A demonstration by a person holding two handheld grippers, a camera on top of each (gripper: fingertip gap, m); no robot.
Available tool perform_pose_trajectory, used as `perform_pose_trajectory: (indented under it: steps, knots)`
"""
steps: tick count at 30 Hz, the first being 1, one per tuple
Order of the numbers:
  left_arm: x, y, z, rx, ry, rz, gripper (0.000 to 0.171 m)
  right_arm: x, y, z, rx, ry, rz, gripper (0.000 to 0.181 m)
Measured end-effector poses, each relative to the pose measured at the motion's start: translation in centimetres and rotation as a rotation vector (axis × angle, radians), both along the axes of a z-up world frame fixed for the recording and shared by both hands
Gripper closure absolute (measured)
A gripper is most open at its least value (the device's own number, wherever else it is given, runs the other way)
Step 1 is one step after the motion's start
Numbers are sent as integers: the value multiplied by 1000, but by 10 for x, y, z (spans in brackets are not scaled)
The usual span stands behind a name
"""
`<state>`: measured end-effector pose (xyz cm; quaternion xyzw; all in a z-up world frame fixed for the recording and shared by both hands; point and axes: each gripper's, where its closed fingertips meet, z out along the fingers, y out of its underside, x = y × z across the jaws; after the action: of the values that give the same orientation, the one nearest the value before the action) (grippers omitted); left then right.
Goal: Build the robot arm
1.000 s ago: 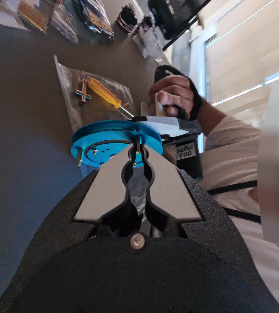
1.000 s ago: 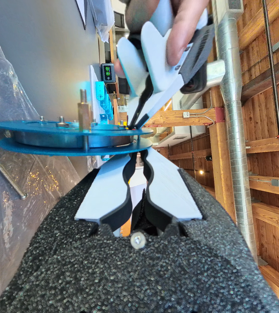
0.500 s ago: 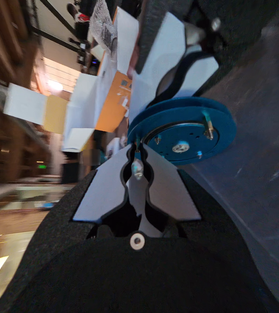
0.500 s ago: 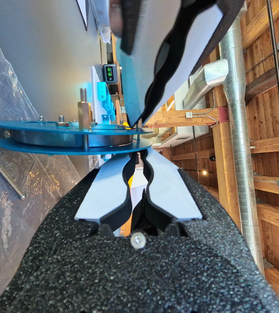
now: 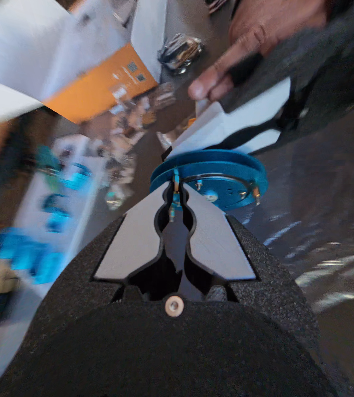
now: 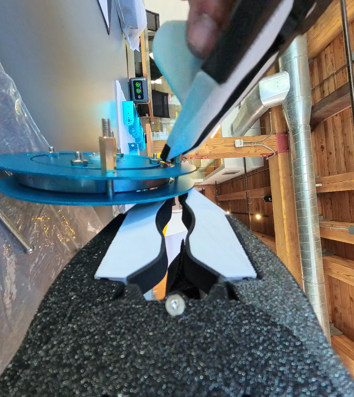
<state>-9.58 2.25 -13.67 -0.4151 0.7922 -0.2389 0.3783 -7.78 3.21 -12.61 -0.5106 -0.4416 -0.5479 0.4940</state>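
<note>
Between the tips of the left hand-held gripper [image 5: 175, 189] sits a thin brass standoff [image 5: 175, 181] at the near rim of the blue two-disc assembly [image 5: 225, 193]; the jaws are clamped on it. Over the last second this gripper's view has spun round from a screwdriver and bag to blurred boxes, while the standoff has stayed pinched. I judge the left gripper is being twisted about that standoff. The right wrist view has hardly moved, apart from the discs tipping a little.

On the far side of the discs, the right hand-held gripper [image 6: 179, 196] reaches the lower disc's edge with its jaws nearly together (whether they grip the rim I cannot tell). A person's hand [image 5: 268, 30] holds it.

Left of the right gripper, a long screw [image 6: 12, 229] lies on a clear plastic bag [image 6: 21, 300] on the worktop [image 5: 333, 171]. A taller brass standoff [image 6: 107, 150] rises from the upper disc, close beside the left gripper's tips. An orange box [image 5: 98, 86] lies well beyond.
</note>
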Motion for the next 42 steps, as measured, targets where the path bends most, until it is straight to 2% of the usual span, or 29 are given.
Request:
perform_pose_trajectory:
  steps: [2,5,6,8,11,13,15,18,20,22,23,25,27,29,32,37,39,42]
  knots:
    - [-3,-4,0,-328,126,20,167,-1,0,0,2,-2,4,179]
    - [-7,-13,4,-950,348,58,168,-5,-2,0,0,2,19,179]
    - [-6,-12,4,-1089,371,66,168,-3,-2,0,-1,-6,3,179]
    - [-5,-13,4,-1150,372,45,167,-2,-1,0,-1,-13,10,179]
    - [-6,-15,4,-1035,307,6,167,-3,-3,1,4,-14,20,179]
    - [-7,-15,3,-862,223,-40,167,-5,-3,1,-2,-10,28,179]
    - [-7,-11,1,-593,102,-68,162,-6,-3,1,-6,0,26,179]
    - [-6,-2,2,-26,-119,-121,157,-7,-3,1,-10,13,40,179]
    - [-6,-6,5,300,-234,-174,166,-7,-3,1,-13,17,40,179]
    - [-3,-3,5,543,-299,-174,166,-6,-4,1,-24,31,27,179]
    - [-2,-4,5,616,-322,-181,166,-6,-4,1,-32,42,29,179]
    - [-1,-4,6,642,-347,-183,167,-6,-5,0,-44,68,37,179]
    - [0,-3,6,565,-343,-172,167,-5,-4,0,-61,144,55,179]
    - [0,-2,6,490,-349,-171,166,-6,-4,-1,-108,288,104,177]
    - [-1,-6,6,457,-396,-203,166,-11,-10,-3,-236,518,203,173]
    - [-9,-16,9,466,-513,-274,166,-25,-26,-4,-578,1037,400,172]
    - [-13,-19,10,472,-554,-284,165,-30,-30,-5,-681,1173,450,171]
    - [-18,-21,9,469,-573,-285,166,-36,-33,-3,-735,1281,503,174]
